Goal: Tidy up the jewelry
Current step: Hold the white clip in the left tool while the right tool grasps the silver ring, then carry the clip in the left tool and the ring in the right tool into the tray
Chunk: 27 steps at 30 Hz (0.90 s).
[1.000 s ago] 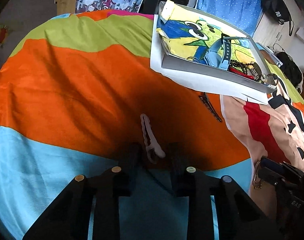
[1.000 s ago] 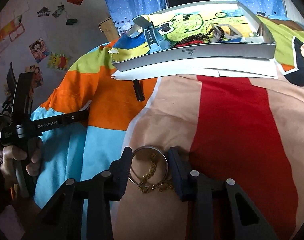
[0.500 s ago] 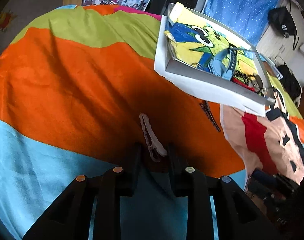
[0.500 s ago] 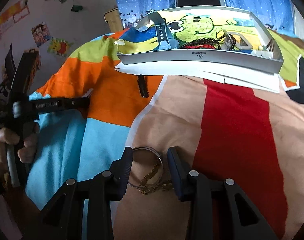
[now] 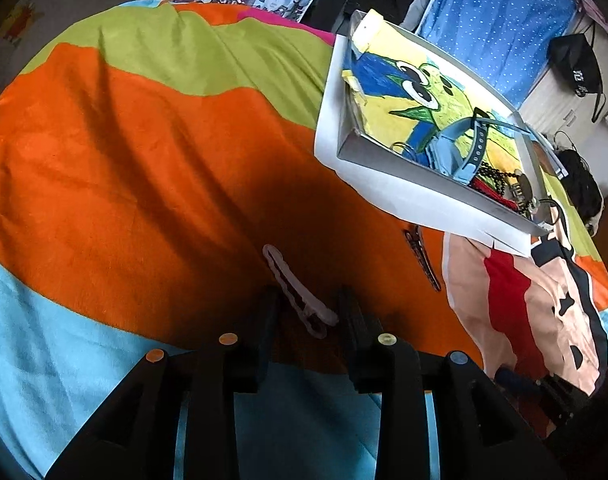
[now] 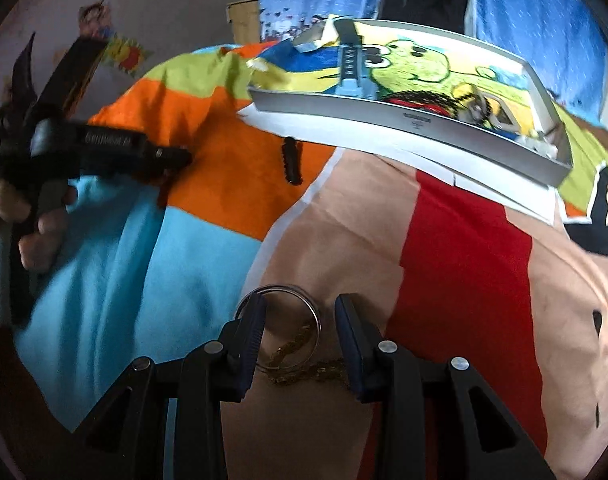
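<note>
A pale pink hair clip [image 5: 293, 290] lies on the orange part of the blanket, its near end between the fingers of my open left gripper [image 5: 308, 314]. A silver bangle [image 6: 285, 326] and a gold chain [image 6: 304, 364] lie on the tan patch between the fingers of my open right gripper [image 6: 299, 328]. A grey tray [image 5: 400, 164] with a cartoon lining holds a blue watch strap [image 5: 470, 148], dark beads and other pieces; it also shows in the right wrist view [image 6: 404, 118].
A dark hair clip [image 5: 422, 256] lies on the orange cloth below the tray, also seen in the right wrist view [image 6: 291, 160]. White paper [image 5: 404, 200] sticks out under the tray. The left gripper [image 6: 103, 152] and hand show at left.
Both grippers have tilted and shifted slightly over the blanket. The pink clip and the bangle stay between the fingers. The jaws have not closed.
</note>
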{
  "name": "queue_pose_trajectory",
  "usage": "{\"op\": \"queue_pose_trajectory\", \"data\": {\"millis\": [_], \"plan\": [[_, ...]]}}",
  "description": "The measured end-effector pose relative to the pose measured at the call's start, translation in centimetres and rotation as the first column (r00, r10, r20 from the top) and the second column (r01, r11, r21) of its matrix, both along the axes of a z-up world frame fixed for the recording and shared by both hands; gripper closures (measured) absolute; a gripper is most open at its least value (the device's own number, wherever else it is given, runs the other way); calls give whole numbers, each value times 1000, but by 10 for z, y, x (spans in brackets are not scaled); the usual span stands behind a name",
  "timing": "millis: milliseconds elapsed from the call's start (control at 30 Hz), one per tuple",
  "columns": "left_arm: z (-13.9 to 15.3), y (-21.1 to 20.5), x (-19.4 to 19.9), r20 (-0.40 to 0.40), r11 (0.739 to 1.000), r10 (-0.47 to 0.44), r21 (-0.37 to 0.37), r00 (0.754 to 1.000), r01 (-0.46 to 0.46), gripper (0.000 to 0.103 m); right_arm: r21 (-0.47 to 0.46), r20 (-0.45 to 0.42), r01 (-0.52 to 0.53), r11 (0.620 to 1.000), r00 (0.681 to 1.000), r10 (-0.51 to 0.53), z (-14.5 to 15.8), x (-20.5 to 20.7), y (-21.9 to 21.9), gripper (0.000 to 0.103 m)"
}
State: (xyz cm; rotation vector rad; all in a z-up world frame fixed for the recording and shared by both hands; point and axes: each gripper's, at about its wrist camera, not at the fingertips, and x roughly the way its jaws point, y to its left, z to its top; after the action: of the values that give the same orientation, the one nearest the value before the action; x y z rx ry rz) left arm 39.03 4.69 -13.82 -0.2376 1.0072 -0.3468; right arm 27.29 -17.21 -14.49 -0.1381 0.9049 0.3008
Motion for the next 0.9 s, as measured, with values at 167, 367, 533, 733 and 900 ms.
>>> {"op": "queue_pose_trajectory", "data": {"millis": [167,367,533,733,900], "plan": [[0,-2,3,2,1000,11,0,1000,-11,77,-10,31,-20,1000,999,20,-3,6,7,69],[0,-1,3,9,1000,8,-4,1000,-8,81,53,57,-25,998,998,22,-1,32,12,69],[0,-1,1,16,1000,5,-12,1000,-5,90,70,54,-34,997,998,30,-2,34,13,74],[8,-14,-13,45,999,-42,8,998,41,91,94,58,-47,994,997,42,1,32,14,91],[17,-34,-35,58,993,-115,33,992,113,91,167,55,-21,986,998,12,8,33,4,98]]}}
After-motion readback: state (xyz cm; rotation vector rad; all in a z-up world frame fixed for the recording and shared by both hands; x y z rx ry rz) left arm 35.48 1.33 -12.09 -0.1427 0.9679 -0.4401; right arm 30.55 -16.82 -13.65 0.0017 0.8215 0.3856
